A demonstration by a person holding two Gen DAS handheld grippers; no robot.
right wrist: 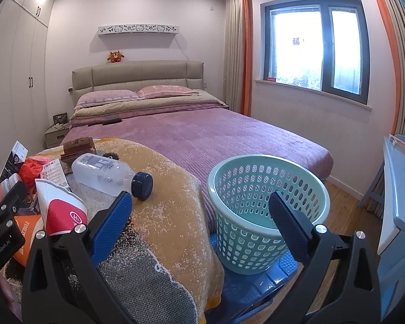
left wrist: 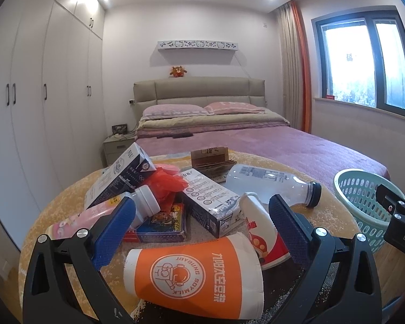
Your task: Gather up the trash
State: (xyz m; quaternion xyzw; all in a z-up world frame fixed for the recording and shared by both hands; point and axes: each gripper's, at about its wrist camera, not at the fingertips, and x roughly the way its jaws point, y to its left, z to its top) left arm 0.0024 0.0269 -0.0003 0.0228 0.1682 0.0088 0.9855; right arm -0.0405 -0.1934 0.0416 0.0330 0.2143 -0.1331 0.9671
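1. A heap of trash lies on a yellow blanket (left wrist: 67, 197) spread over the foot of a bed (right wrist: 229, 135). Nearest the foot edge, an orange soy-milk paper cup (left wrist: 199, 272) lies on its side.
2. Just beside it, toward the bed's right side, a red-and-white paper cup (left wrist: 262, 229) also lies tipped over.
3. Behind the cups lie two dark cartons, one (left wrist: 213, 202) in the middle of the pile and one (left wrist: 121, 175) toward the blanket's left edge, with a red plastic bag (left wrist: 167, 181) between them.
4. A clear plastic bottle with a dark cap (right wrist: 108, 175) lies on its side toward the right edge of the blanket.
5. A pink bottle with a white cap (left wrist: 100, 213) lies at the left of the pile, and a flat colourful box (left wrist: 162, 226) lies beneath the clutter.
6. The left gripper (left wrist: 202, 221) hangs over the pile with its blue-padded fingers wide apart, holding nothing.
7. The right gripper (right wrist: 199, 216) is spread open too and empty, aimed at a pale green perforated basket (right wrist: 267, 216).
8. Only the right wrist view shows the basket whole, standing empty on a blue plastic stool (right wrist: 256, 283) just beside the bed's foot corner; the left view catches just its rim.
9. Only the left wrist view shows the full pile; the right view shows its right part.
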